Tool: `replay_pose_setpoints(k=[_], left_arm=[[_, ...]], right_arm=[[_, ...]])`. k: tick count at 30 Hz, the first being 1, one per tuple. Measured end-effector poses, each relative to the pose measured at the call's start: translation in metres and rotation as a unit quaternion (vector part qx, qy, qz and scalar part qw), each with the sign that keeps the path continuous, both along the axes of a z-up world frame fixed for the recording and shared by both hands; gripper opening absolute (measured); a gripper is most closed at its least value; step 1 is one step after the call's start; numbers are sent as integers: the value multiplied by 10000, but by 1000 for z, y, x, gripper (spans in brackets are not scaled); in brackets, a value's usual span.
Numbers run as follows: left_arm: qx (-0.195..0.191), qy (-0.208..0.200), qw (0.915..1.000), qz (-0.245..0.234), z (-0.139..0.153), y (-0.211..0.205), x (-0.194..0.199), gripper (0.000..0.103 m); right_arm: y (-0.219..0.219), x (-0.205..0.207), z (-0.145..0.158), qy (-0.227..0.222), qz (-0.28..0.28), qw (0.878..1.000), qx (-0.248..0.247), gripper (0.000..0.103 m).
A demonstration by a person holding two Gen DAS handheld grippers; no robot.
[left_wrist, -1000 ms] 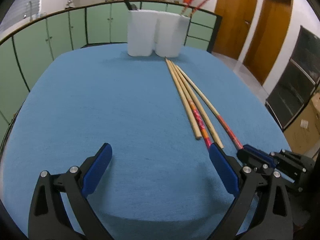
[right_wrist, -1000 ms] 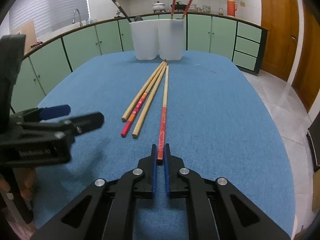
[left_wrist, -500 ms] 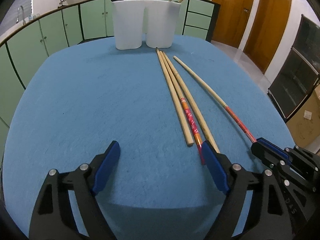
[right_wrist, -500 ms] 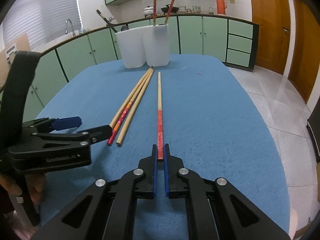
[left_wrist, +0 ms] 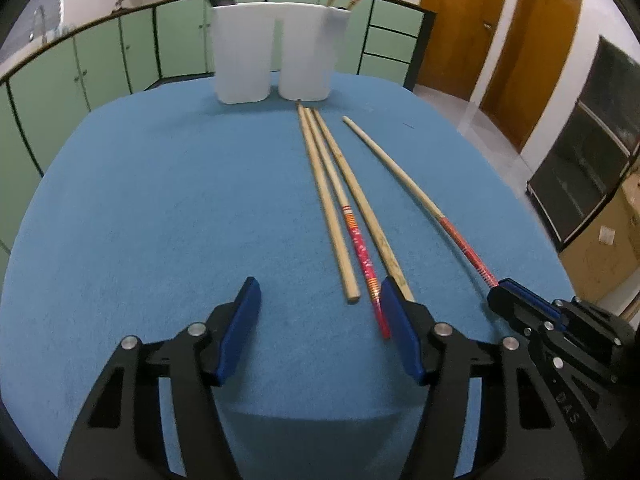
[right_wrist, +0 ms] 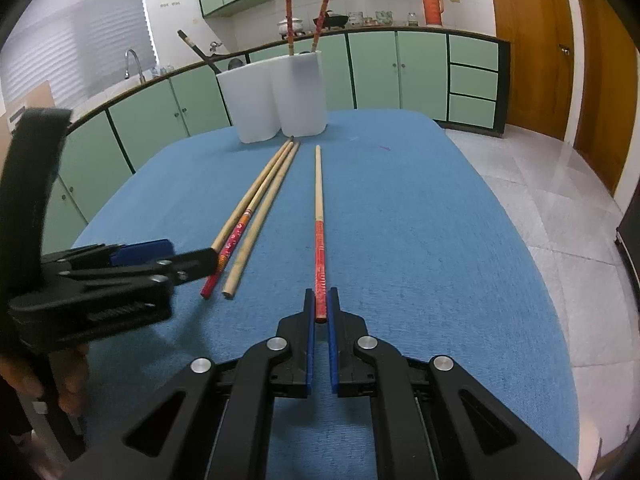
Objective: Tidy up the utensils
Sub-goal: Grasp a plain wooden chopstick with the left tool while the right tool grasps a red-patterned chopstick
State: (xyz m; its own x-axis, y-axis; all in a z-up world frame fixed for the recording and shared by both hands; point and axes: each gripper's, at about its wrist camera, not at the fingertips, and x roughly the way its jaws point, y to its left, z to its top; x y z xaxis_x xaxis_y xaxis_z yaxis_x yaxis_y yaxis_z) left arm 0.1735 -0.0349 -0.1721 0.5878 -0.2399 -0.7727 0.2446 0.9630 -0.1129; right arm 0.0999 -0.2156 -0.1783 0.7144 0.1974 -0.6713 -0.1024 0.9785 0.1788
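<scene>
- Utensil holder (left_wrist: 274, 54), white with two compartments, stands at twelve o'clock on the blue worktop (left_wrist: 160, 208); a dark handle rises from its left cup and two red-ended chopsticks (right_wrist: 289, 20) from its right cup.
- Left tool (left_wrist: 318, 332) hovers at six o'clock in its own view, its jaws closing with the near ends of a red-ended chopstick (left_wrist: 362, 258) and a plain one (left_wrist: 334, 224) between them, pads not pressing.
- A third plain chopstick (left_wrist: 362, 200) lies touching beside those two, all three pointing toward the holder.
- Right tool (right_wrist: 320, 310) is clenched on the red end of a lone chopstick (right_wrist: 319, 208), set apart to the right of the trio, near five o'clock in the left view.
</scene>
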Motion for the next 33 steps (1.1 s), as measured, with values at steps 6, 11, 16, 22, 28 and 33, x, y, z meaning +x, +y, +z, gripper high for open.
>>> replay_pose_setpoints(k=[6, 11, 16, 22, 28, 33], left_arm=[[230, 18, 9997, -27, -4, 0, 1, 58], [382, -28, 9992, -93, -5, -9, 1, 58], [349, -58, 9994, -46, -4, -10, 4, 48], [353, -70, 9993, 65, -6, -13, 5, 44], [382, -80, 9992, 102, -5, -16, 3, 40], [268, -66, 9996, 115, -5, -13, 4, 10]], right_arm=[[0, 2, 0, 23, 2, 10000, 9, 6], [1, 2, 0, 35, 1, 10000, 5, 6], [0, 3, -2, 72, -4, 10000, 27, 6], [-1, 5, -4, 151, 0, 9999, 80, 6], [-1, 4, -5, 181, -17, 9997, 132, 6], [-1, 2, -5, 186, -54, 9997, 127, 6]])
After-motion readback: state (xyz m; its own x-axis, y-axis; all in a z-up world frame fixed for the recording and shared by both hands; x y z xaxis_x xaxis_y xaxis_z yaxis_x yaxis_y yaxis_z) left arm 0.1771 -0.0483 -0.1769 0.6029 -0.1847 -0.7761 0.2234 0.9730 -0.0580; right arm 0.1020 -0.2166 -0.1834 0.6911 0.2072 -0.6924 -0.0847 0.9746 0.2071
